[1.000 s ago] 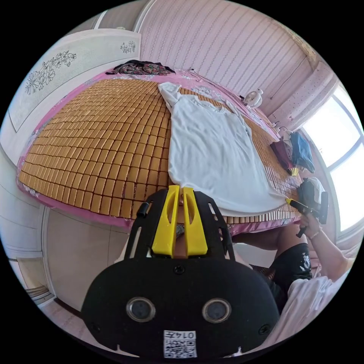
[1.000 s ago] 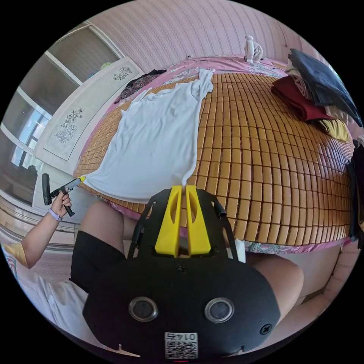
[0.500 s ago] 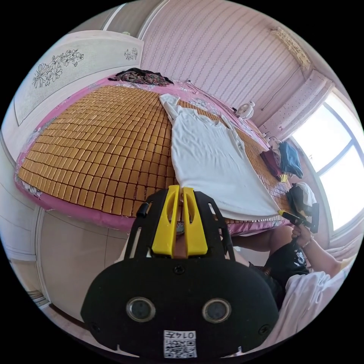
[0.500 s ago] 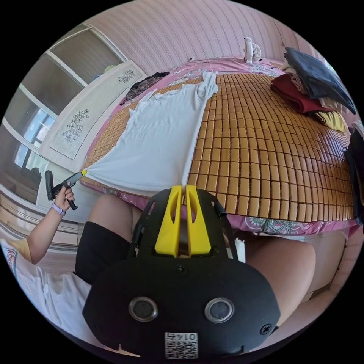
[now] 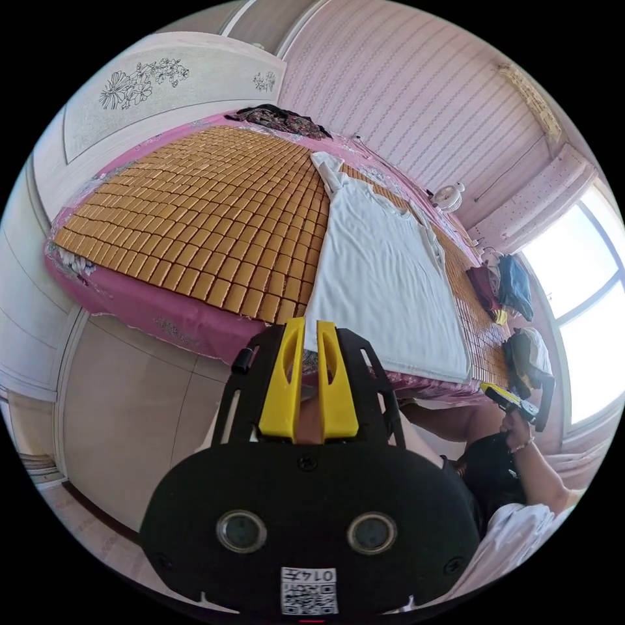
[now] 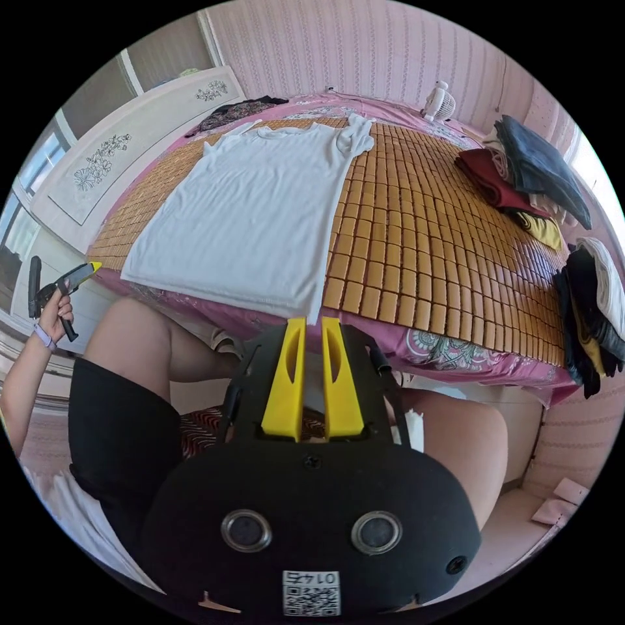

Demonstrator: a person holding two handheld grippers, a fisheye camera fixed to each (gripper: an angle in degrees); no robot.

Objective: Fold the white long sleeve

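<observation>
White long sleeve [image 6: 250, 208] flat, smooth on mat [image 6: 430, 247].

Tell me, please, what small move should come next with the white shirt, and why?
Probably grip one side of the shirt with a gripper and fold it inward. The shirt lies flat on the mat, and both grippers are off it, at the bed's edge.

bright daylight pours from the large glass window [image 5: 589, 306] — overexposed there — while fisheye distortion bends the pink striped wall [image 6: 364, 52]; both views stay sharp, shadows soft.
</observation>
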